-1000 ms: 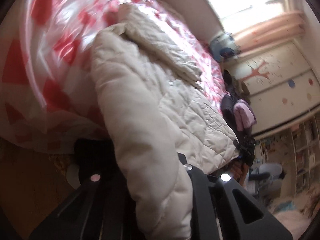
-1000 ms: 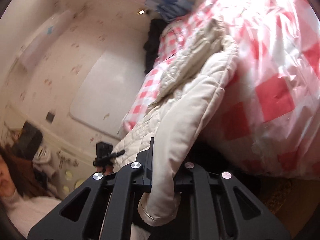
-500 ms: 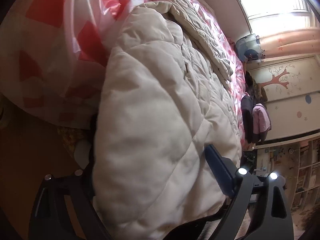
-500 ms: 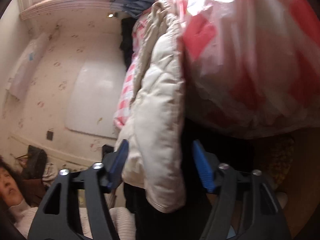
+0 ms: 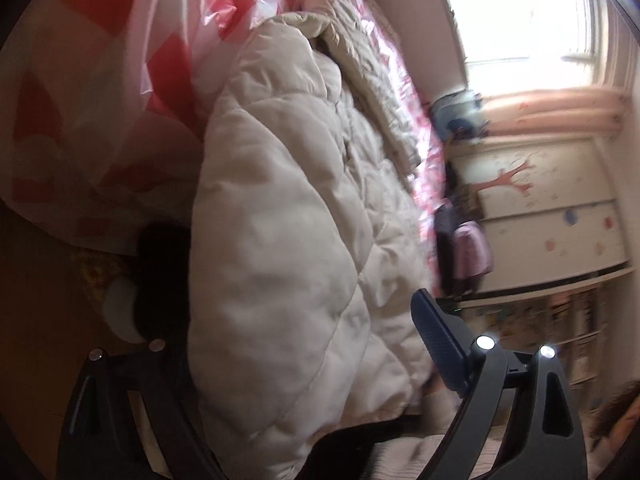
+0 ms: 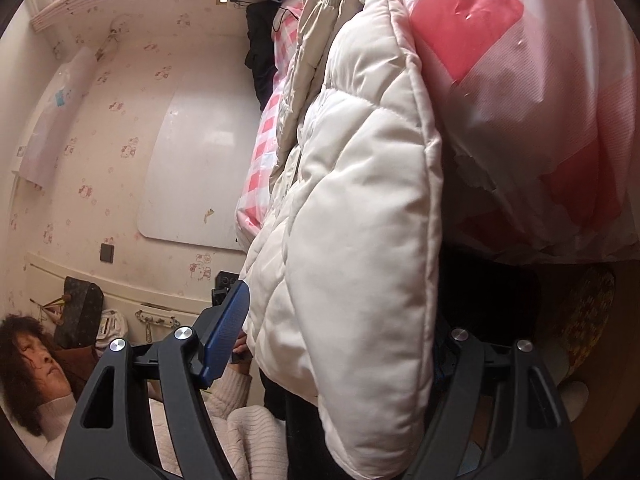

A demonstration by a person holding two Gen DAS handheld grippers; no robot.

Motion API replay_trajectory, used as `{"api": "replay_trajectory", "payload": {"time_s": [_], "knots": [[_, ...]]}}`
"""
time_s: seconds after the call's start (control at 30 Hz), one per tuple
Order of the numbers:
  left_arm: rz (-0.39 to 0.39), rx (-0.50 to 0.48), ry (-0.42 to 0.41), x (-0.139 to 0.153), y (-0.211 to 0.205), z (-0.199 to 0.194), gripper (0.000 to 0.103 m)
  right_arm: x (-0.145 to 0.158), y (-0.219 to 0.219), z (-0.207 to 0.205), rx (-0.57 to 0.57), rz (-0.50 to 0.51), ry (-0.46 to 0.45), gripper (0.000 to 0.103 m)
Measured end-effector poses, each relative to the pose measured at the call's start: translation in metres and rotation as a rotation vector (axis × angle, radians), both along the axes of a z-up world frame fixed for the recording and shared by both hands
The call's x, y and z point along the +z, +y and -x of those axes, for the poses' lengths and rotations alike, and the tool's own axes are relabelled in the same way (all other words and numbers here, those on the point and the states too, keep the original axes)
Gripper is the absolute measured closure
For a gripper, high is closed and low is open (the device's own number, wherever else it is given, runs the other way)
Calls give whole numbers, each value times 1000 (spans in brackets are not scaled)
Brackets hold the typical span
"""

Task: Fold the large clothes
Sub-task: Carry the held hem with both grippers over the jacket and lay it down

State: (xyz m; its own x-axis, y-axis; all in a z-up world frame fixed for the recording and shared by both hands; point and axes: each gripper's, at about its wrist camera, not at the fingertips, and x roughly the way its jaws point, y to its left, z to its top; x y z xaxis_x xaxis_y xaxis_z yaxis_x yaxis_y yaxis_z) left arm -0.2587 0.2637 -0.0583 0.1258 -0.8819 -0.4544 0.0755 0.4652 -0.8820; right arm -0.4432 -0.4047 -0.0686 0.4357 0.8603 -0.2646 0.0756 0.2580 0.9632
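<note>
Hanging jacket (image 6: 360, 240) between parted claws

My left tool (image 5: 304, 364) has its jaws spread wide, just opened, padded fabric lying loose between them. My right tool (image 6: 340, 344) has likewise just opened, jaws apart, blue pad (image 6: 224, 336) clear of the cloth.

A bright window (image 5: 528, 12) lights a pale wall bearing a red tree decal (image 5: 514, 178) and coloured dots. Below it stand blurred bookshelves (image 5: 568, 320). The opposite cream wall with small pink cartoon prints (image 6: 120, 128) holds a white rounded board (image 6: 200, 168). A brown wooden floor (image 5: 36, 320) shows lower down.
</note>
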Motion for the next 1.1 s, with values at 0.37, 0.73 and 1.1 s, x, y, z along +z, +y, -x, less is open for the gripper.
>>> {"api": "replay_trajectory", "payload": {"time_s": [0.37,0.73,1.1], "knots": [[-59,-10,-54,-4,-7,1,59,32,31,-11,28,45,-36,50],[8,42,19,-29,1,-4,19,30,32,-10,39,57,-34,61],[17,113,-189,43,5,9,90,87,31,-7,-61,56,-277,89]]}}
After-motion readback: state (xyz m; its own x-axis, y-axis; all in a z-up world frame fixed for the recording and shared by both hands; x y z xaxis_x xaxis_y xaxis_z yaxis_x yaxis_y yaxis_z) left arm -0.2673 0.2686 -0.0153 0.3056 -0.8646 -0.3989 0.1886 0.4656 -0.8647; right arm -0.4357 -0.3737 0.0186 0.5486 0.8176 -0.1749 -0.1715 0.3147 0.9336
